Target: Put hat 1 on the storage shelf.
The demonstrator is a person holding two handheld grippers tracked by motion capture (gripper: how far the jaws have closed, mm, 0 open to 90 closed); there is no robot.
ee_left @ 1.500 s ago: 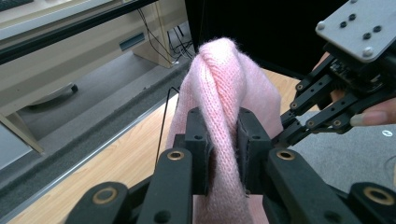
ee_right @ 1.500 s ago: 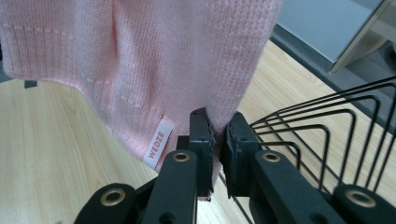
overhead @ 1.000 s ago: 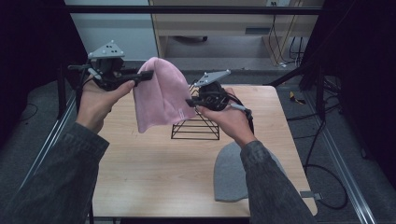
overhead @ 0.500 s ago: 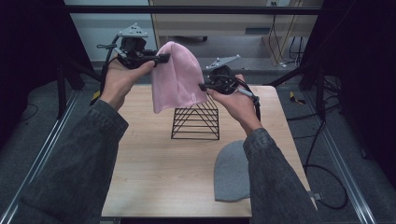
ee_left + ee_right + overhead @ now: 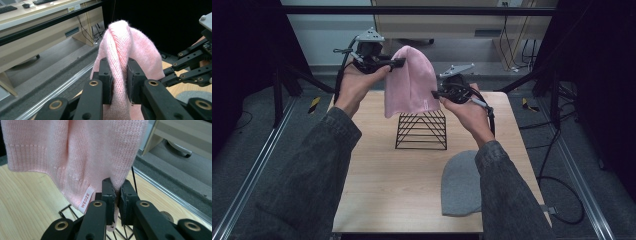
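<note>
Pinching the pink beanie (image 5: pixel 410 80), left hand-held gripper (image 5: pixel 398 62) and right hand-held gripper (image 5: pixel 435 94) suspend it above the wire rack (image 5: pixel 422 131).

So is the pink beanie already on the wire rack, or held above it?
Held above: the pink beanie hangs between both grippers, clear of the wire rack.

A lab: aluminium rail frame (image 5: pixel 247 190) around a wooden table (image 5: pixel 377 175), trailing cables (image 5: pixel 557 190), office desk (image 5: pixel 30 15) with keyboard (image 5: pixel 8 8) behind.

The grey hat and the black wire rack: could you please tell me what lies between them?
Only bare table separates grey hat from wire rack in the high view.
</note>
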